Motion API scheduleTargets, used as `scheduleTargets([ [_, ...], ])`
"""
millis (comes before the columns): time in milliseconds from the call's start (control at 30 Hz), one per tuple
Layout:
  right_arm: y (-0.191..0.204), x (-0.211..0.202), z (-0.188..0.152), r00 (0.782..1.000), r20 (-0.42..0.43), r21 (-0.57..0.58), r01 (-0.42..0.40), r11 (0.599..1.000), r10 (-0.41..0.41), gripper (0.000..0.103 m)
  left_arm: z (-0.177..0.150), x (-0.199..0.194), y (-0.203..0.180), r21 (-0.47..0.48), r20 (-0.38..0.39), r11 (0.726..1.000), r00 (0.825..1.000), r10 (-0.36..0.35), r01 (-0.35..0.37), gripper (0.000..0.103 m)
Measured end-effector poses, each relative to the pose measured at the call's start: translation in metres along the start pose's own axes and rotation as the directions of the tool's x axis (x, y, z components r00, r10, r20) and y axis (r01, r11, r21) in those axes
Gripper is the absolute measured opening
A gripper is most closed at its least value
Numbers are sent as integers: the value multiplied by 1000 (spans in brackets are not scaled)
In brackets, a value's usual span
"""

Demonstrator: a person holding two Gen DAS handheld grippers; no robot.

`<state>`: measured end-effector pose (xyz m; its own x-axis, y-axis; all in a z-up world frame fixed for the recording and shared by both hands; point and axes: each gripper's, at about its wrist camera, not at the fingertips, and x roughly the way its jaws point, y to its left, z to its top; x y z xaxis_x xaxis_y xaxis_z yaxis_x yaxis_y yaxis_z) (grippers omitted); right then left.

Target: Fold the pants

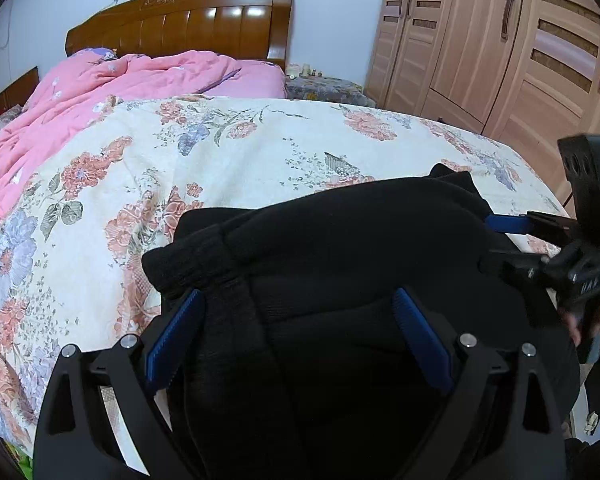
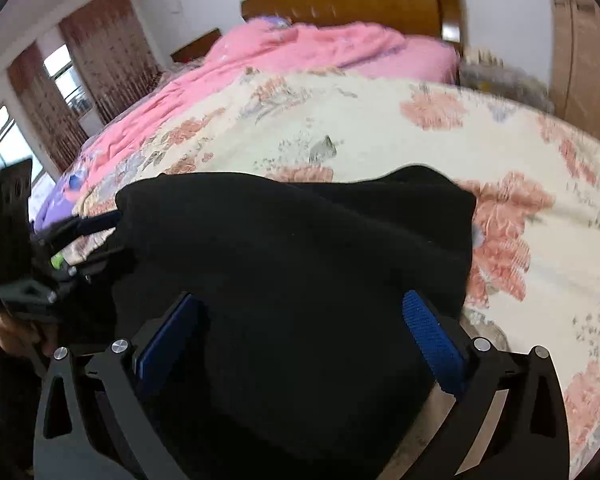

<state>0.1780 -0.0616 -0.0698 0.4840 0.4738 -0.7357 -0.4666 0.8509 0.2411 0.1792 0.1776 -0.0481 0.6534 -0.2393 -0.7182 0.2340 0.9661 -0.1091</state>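
Note:
The black pants (image 1: 340,240) lie bunched in a thick fold on the floral bedspread (image 1: 228,152), near the bed's front edge. A ribbed cuff or waistband (image 1: 204,260) sticks out on their left side. My left gripper (image 1: 300,336) is open wide, its blue pads on either side of the fabric. In the right wrist view the same pants (image 2: 300,240) fill the space between the spread fingers of my right gripper (image 2: 300,340), also open. Each gripper shows in the other's view at the pants' side edge: the right gripper (image 1: 508,240), the left gripper (image 2: 100,236).
A pink quilt (image 1: 100,88) is heaped at the head of the bed below a wooden headboard (image 1: 188,20). A wooden wardrobe (image 1: 480,40) stands to the right, with a cluttered nightstand (image 1: 320,88) beside it. Curtained windows (image 2: 60,92) are on the left. A hand (image 2: 16,336) holds the left gripper.

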Motion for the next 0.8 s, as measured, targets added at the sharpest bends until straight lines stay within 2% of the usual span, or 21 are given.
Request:
scheduleTargets([
  [167, 13, -16, -2, 996, 3, 6, 89, 996, -89, 98, 0, -1, -1, 0, 1, 1000, 1000, 12, -12, 95],
  [200, 22, -25, -5, 996, 26, -16, 90, 996, -90, 98, 0, -5, -3, 0, 10, 999, 999, 33, -33, 95],
  [233, 31, -34, -10, 995, 41, -48, 95, 994, -93, 98, -1, -10, -4, -4, 15, 996, 996, 86, -86, 96],
  [300, 42, -45, -20, 990, 48, -89, 138, 986, -134, 98, -4, -30, -4, -30, 55, 994, 992, 110, -108, 96],
  [367, 43, -57, -33, 987, 40, -94, 157, 983, -153, 98, -11, -53, 0, -67, 104, 995, 991, 87, -80, 98],
  [467, 18, -70, -49, 993, 23, 21, 118, 993, -119, 99, -26, -78, 24, -148, 111, 986, 989, 96, -79, 101],
  [533, 0, -73, -56, 993, 15, 106, 112, 988, -114, 99, -34, -79, 43, -206, 77, 978, 996, 38, -21, 101],
  [567, -2, -73, -58, 992, 18, 124, 121, 985, -124, 99, -38, -78, 47, -222, 68, 975, 997, 30, -14, 101],
  [633, 12, -71, -61, 991, 31, 89, 130, 987, -134, 99, -40, -79, 35, -177, 67, 983, 996, 56, -43, 101],
  [733, 57, -65, -64, 983, 47, -93, 182, 979, -178, 98, -42, -78, -4, -47, 78, 995, 992, 96, -93, 101],
  [767, 65, -64, -67, 975, 53, -130, 221, 967, -216, 98, -44, -75, -13, -13, 60, 994, 992, 113, -112, 101],
  [800, 69, -65, -70, 968, 70, -147, 249, 957, -241, 98, -50, -65, -23, 34, 17, 987, 987, 160, -160, 101],
])
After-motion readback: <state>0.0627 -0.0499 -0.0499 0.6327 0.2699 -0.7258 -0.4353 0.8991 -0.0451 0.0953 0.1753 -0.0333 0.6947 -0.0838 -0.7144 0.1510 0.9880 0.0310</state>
